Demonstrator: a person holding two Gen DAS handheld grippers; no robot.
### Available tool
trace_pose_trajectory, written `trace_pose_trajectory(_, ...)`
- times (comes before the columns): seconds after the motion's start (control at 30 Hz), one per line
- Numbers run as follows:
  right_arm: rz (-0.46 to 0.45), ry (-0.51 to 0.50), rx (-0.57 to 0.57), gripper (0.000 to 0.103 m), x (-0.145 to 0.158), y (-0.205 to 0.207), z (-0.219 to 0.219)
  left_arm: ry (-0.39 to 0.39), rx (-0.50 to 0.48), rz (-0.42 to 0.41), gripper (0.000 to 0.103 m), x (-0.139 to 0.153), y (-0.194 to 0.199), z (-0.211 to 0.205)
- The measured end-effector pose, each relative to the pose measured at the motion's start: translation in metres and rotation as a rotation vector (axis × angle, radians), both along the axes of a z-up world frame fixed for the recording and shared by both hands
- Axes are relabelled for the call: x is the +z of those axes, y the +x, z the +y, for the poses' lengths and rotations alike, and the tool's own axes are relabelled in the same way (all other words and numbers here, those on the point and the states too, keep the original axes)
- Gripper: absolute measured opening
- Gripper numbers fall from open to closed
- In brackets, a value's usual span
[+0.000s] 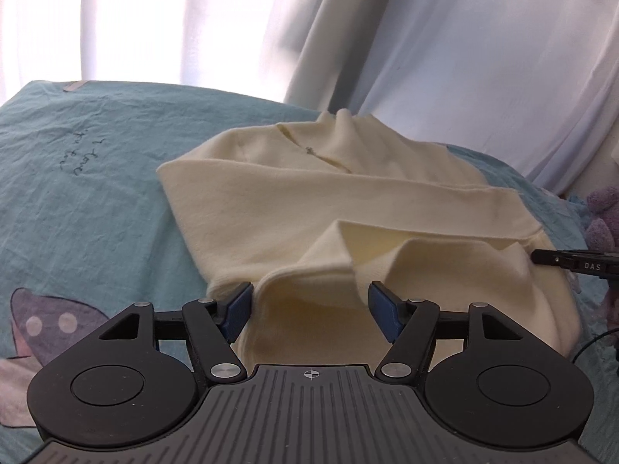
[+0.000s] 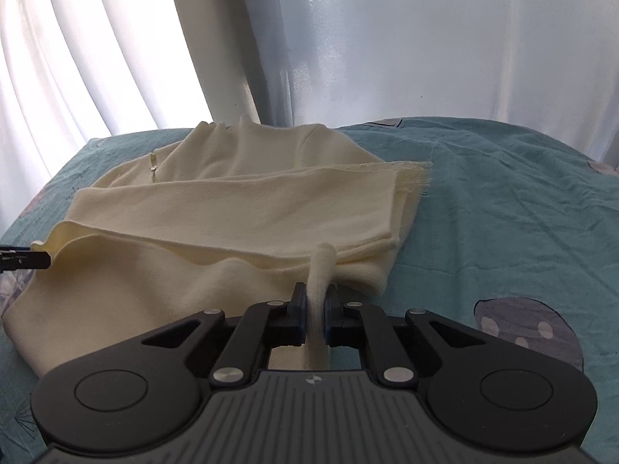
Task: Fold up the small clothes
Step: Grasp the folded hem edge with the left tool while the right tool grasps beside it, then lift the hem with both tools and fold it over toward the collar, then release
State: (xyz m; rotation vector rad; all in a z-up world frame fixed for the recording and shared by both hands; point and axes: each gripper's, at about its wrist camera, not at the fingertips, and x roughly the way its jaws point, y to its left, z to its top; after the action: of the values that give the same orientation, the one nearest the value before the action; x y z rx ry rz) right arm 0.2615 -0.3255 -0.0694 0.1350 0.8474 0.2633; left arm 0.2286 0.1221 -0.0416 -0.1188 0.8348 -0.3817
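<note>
Right wrist: my right hand-held gripper (image 2: 314, 303) pinches the sweater (image 2: 232, 208) hem; left hand-held gripper (image 1: 309, 309) gapes, holding nothing. Sleeves folded in; bottom fold remains, I reckon.

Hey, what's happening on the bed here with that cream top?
A person with a handheld gripper in each hand is folding a cream sweater on a teal bedsheet. The right gripper is shut on a bunched bit of the sweater's near edge. The left gripper is open, its fingers either side of a raised fold at the hem. The sleeve already lies folded across the body.
</note>
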Motion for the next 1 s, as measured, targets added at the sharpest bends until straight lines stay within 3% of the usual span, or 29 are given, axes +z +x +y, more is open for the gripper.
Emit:
trace_pose_trajectory(0.07, 0.0, 0.019, -0.001, 0.008, 0.0, 0.0, -0.003, -0.031, -0.03, -0.005, 0.069, 0.002, 0.0, 0.0)
trace_pose_trajectory(0.17, 0.012, 0.024, 0.02, 0.011, -0.002, 0.001, 0.001, -0.006, -0.026, 0.019, 0.054, -0.001, 0.009, -0.008)
trace_pose_trajectory(0.23, 0.014, 0.003, 0.027, 0.011, -0.004, 0.003, 0.005, 0.041, -0.006, 0.038, 0.027, -0.004, 0.014, -0.014)
trace_pose_trajectory(0.3, 0.008, -0.013, 0.034, 0.009, -0.003, 0.003, 0.009, 0.053, 0.018, 0.047, 0.011, -0.006, 0.014, -0.017)
trace_pose_trajectory(0.47, -0.056, -0.052, 0.045, 0.006, 0.01, -0.007, 0.014, 0.063, 0.067, -0.028, 0.008, 0.018, -0.002, -0.017)
trace_pose_trajectory(0.63, -0.189, -0.023, 0.052, 0.005, 0.053, -0.014, 0.012, -0.006, 0.114, -0.198, 0.008, 0.082, -0.013, -0.01)
trace_pose_trajectory(0.73, -0.252, -0.04, 0.029, 0.005, 0.072, 0.003, 0.016, 0.046, 0.115, -0.259, 0.008, 0.098, 0.009, -0.014)
trace_pose_trajectory(0.83, -0.238, -0.06, 0.003, 0.005, 0.066, 0.037, 0.022, 0.131, 0.127, -0.245, 0.008, 0.085, 0.044, -0.028)
trace_pose_trajectory(1.0, -0.089, -0.042, -0.025, 0.006, 0.025, 0.087, 0.021, 0.16, 0.105, -0.055, 0.009, 0.022, 0.09, -0.038)
